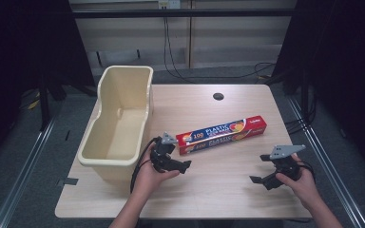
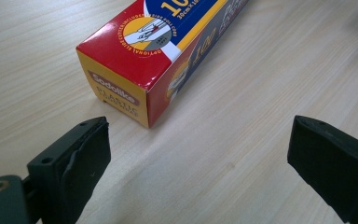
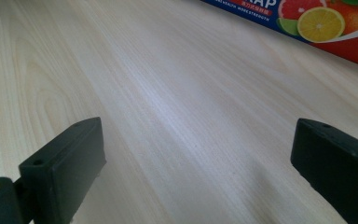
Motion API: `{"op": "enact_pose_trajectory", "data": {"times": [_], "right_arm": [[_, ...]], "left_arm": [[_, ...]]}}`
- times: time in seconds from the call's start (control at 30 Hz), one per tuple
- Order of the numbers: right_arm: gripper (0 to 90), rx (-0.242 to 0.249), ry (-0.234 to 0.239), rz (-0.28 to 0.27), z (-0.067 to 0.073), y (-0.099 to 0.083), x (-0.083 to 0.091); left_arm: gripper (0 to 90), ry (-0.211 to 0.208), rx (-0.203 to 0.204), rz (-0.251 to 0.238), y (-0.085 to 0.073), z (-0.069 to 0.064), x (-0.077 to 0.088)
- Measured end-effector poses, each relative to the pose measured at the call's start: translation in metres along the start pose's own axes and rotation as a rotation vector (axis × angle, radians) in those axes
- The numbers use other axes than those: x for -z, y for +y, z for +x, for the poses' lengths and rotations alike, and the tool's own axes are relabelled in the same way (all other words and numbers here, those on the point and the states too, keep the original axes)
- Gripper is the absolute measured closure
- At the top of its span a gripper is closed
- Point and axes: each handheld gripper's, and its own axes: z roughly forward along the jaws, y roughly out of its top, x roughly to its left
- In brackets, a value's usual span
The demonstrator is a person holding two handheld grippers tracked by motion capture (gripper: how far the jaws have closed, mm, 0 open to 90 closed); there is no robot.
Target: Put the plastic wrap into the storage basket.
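Here, from the high view: one wooden table point(image 1: 209, 190), light grain, with a round dark grommet hole point(image 1: 218, 96) near its far edge. One cream plastic tub point(image 1: 119, 121), long and open-topped, stands along the table's left edge, its far end reaching past the far-left corner. One box of plastic wrap point(image 1: 222, 135), red, blue and yellow, lies flat about mid-table, long axis running from left-near to right-far. The left gripper point(image 1: 183, 167), held in the left hand point(image 1: 148, 178), sits just near of the box's left end and close beside the tub's near-right corner, jaws pointing toward the right. The right gripper point(image 1: 259, 180), held in the right hand point(image 1: 300, 183), hovers toward the near-right corner, well apart from the box, jaws pointing left.

Left gripper view: both black jaws rise at the lower corners, spread wide, nothing between them but bare table point(image 2: 242, 140). The box point(image 2: 158, 56) stands just ahead, its yellow end panel with brand lettering facing the camera, nearer the left jaw and not touching either.

Right gripper view: both black jaws spread wide at the lower corners, bare wood point(image 3: 168, 116) between them. The box point(image 3: 326, 28) crosses the upper right corner, showing citrus artwork on its long side, well clear of the jaws.
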Motion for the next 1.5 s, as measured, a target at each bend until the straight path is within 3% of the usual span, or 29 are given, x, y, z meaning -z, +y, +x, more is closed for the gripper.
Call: {"op": "enact_pose_trajectory", "data": {"times": [0.13,0.33,0.67,1.0,1.5], "right_arm": [[2.6,-0.006,-0.026,0.003,-0.001,-0.001,0.002],[2.8,-0.03,-0.024,0.008,-0.003,-0.002,0.002],[2.8,-0.04,-0.029,-0.011,-0.004,-0.001,0.005],[3.0,-0.052,-0.031,-0.036,-0.005,0.0,0.007],[3.0,-0.068,-0.031,-0.047,-0.007,0.0,0.009]], "left_arm": [[5.9,-0.013,-0.003,0.007,0.006,-0.003,-0.004],[6.1,-0.043,-0.009,0.027,0.02,-0.005,-0.008],[6.3,-0.077,-0.043,0.042,0.066,-0.009,-0.019],[6.3,-0.094,-0.058,0.093,0.095,-0.003,-0.038],[7.5,-0.097,-0.064,0.113,0.125,0.003,-0.065]]}}
